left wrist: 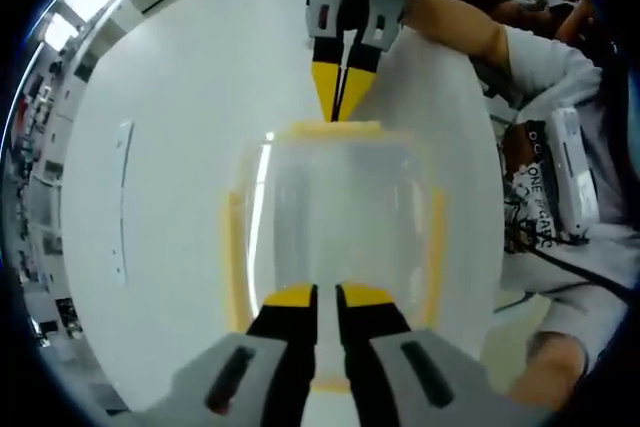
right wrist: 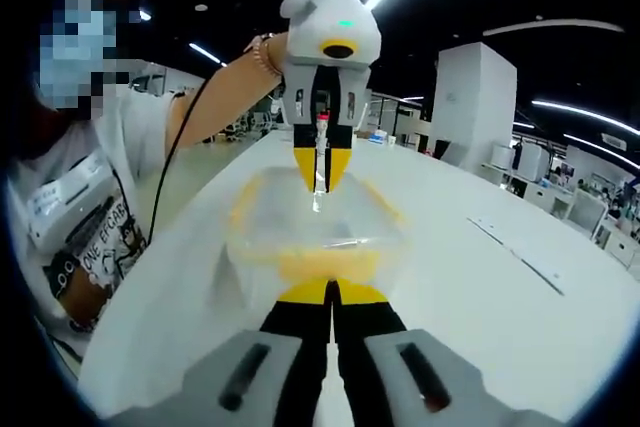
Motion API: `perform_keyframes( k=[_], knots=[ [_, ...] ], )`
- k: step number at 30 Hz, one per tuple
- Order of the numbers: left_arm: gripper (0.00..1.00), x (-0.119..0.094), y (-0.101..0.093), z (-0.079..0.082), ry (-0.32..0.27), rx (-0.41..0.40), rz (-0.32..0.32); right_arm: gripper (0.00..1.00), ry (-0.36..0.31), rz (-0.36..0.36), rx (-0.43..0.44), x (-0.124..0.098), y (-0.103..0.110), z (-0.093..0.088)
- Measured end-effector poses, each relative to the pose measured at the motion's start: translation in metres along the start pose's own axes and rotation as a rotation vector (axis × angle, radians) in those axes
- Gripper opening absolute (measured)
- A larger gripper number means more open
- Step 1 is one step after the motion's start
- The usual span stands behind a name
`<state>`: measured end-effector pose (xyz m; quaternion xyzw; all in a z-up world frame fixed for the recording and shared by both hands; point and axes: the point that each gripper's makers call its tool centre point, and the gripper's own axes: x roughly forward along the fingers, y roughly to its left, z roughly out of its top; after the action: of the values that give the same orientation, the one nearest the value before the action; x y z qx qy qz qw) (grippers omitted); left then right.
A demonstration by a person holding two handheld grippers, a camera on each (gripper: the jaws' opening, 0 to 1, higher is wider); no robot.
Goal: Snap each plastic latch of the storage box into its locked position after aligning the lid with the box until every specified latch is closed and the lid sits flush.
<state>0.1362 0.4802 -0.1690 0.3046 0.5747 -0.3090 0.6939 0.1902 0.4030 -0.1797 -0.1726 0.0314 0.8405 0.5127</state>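
A clear storage box (left wrist: 335, 217) with its clear lid on stands on the white table (left wrist: 180, 97). Yellow latches show on its left side (left wrist: 235, 257), its right side (left wrist: 437, 247) and its far end (left wrist: 335, 130). My left gripper (left wrist: 327, 299) is shut, its yellow tips over the box's near end. My right gripper (left wrist: 338, 112) comes in from the top, shut, with its tips down at the far-end latch. In the right gripper view my right gripper (right wrist: 328, 292) is shut just above the near yellow latch (right wrist: 320, 265) of the box (right wrist: 320, 217). The left gripper (right wrist: 320, 179) points down at the opposite end.
A person in a white printed shirt (left wrist: 560, 177) stands at the table's edge, holding both grippers. A thin seam (left wrist: 122, 197) runs across the tabletop left of the box. Office desks and white pillars (right wrist: 480, 97) lie beyond the table.
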Motion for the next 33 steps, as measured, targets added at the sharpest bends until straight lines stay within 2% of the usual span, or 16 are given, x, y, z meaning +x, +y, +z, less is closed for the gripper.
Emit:
perform_keyframes(
  k=[33],
  knots=[
    [0.06, 0.0006, -0.0017, -0.0010, 0.003, 0.000, 0.002, 0.00, 0.010, -0.011, -0.016, 0.0009, 0.0013, -0.0007]
  ],
)
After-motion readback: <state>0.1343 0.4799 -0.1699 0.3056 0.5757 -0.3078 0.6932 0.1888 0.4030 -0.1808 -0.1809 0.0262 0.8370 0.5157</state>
